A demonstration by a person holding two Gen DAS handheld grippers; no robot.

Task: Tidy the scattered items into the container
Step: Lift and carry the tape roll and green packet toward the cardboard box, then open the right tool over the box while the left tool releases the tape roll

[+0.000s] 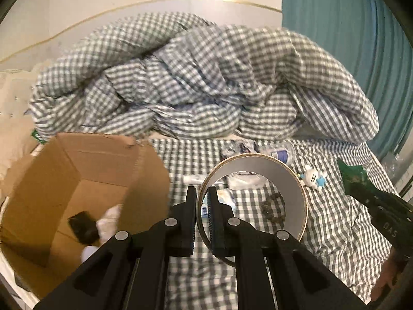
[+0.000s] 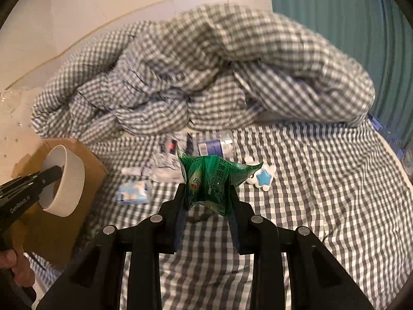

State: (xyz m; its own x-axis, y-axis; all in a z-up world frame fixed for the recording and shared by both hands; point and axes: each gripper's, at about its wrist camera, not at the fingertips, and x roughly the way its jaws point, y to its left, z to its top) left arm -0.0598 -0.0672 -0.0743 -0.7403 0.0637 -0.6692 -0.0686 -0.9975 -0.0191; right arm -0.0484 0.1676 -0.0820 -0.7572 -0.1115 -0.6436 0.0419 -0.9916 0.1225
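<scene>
My left gripper (image 1: 202,193) is shut on the wall of a wide roll of tape (image 1: 291,193) and holds it above the bed, just right of an open cardboard box (image 1: 85,170). The box holds a black item (image 1: 82,226) and a white soft thing (image 1: 108,223). In the right wrist view the tape roll (image 2: 73,180) hangs over the box (image 2: 85,155). My right gripper (image 2: 206,188) is shut on a crumpled green sachet (image 2: 209,178), seen at the right in the left wrist view (image 1: 352,178). A white and blue star toy (image 2: 260,178), a tissue pack (image 2: 133,193), a plastic bottle (image 2: 214,144) and a tube (image 2: 133,171) lie on the sheet.
A crumpled checked duvet (image 1: 201,77) fills the back of the bed. A teal curtain (image 1: 348,38) hangs at the right. A small dark bead string (image 1: 271,204) lies on the checked sheet (image 2: 309,180). A pale headboard (image 1: 77,25) runs behind.
</scene>
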